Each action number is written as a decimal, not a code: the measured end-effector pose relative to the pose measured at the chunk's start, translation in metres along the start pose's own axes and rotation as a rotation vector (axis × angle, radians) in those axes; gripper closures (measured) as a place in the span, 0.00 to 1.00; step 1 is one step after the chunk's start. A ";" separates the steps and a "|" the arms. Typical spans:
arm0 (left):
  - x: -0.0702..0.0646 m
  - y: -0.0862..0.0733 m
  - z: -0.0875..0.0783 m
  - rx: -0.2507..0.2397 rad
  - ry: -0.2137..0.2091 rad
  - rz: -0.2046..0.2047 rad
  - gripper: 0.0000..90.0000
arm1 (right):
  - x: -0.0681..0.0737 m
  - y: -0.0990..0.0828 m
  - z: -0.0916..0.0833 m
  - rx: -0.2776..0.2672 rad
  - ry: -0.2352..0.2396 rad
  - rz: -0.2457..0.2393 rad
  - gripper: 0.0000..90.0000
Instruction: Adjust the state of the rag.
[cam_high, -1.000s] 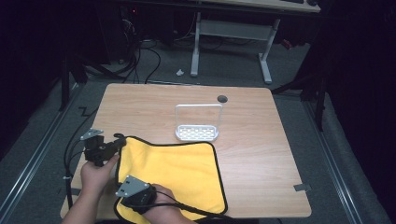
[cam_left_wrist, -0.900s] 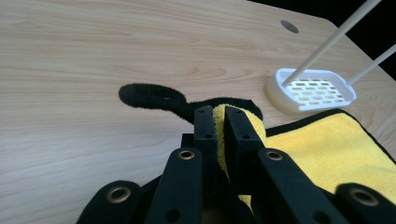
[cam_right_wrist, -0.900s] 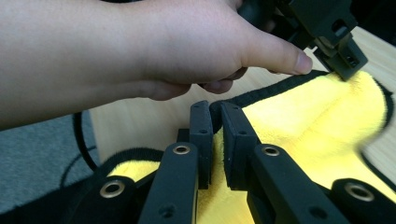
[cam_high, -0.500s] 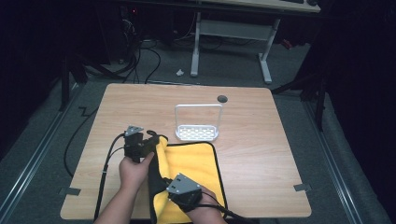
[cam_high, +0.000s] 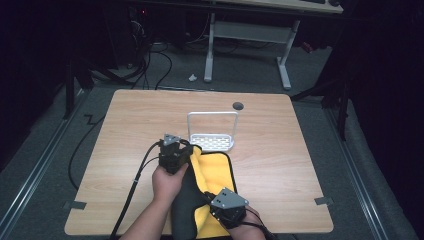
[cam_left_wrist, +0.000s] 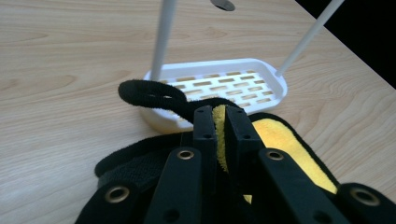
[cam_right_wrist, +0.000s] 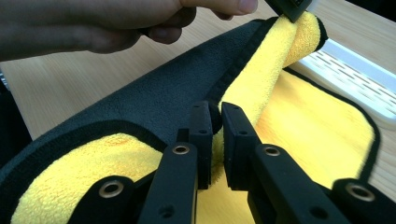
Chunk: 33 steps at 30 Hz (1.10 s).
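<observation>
Now a big wooden surface (cam_high: 280, 150) is seen from above, and a yellow cloth (cam_high: 215, 175) with a black edge and a dark grey back lies on its near part, just in front of a white rack (cam_high: 212, 135). The cloth is being folded over from the left side to the right.

The left tongs (cam_high: 186, 152) are clenched on the far corner of the cloth, right beside the rack. The right tongs (cam_high: 216, 204) are clenched on the near edge, and yellow fluff is pinched between the jaws in the right gripper view.

To do this step well, both edges should be carried across together and kept level, so the fold is made straight. The cloth should be kept pulled flat between the two grips, and the far corner should be kept clear of the rack. The black edges should be lined up before anything is let go.

The near end of the cloth is cut off at the bottom of the high view. How the cloth lies under the folded part cannot be made out.
</observation>
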<state>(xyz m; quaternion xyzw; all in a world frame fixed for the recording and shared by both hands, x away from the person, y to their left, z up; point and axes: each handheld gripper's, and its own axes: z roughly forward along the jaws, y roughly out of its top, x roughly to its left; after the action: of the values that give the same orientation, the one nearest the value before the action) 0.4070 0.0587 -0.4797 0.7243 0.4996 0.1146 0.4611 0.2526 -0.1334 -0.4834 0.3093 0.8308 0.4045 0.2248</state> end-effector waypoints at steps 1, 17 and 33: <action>-0.004 0.001 0.002 0.000 0.001 0.005 0.93 | -0.002 -0.002 -0.002 -0.002 -0.004 0.001 0.93; -0.044 0.006 0.030 0.018 -0.008 0.060 0.92 | -0.023 -0.025 -0.023 0.023 -0.036 0.046 0.93; -0.060 -0.001 0.055 0.055 -0.032 0.066 0.88 | -0.042 -0.056 -0.026 0.076 -0.071 0.143 0.91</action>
<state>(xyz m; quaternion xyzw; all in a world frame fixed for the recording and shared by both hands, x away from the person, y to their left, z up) 0.4120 -0.0211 -0.4930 0.7543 0.4712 0.1046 0.4450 0.2472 -0.2035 -0.5089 0.3902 0.8127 0.3766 0.2131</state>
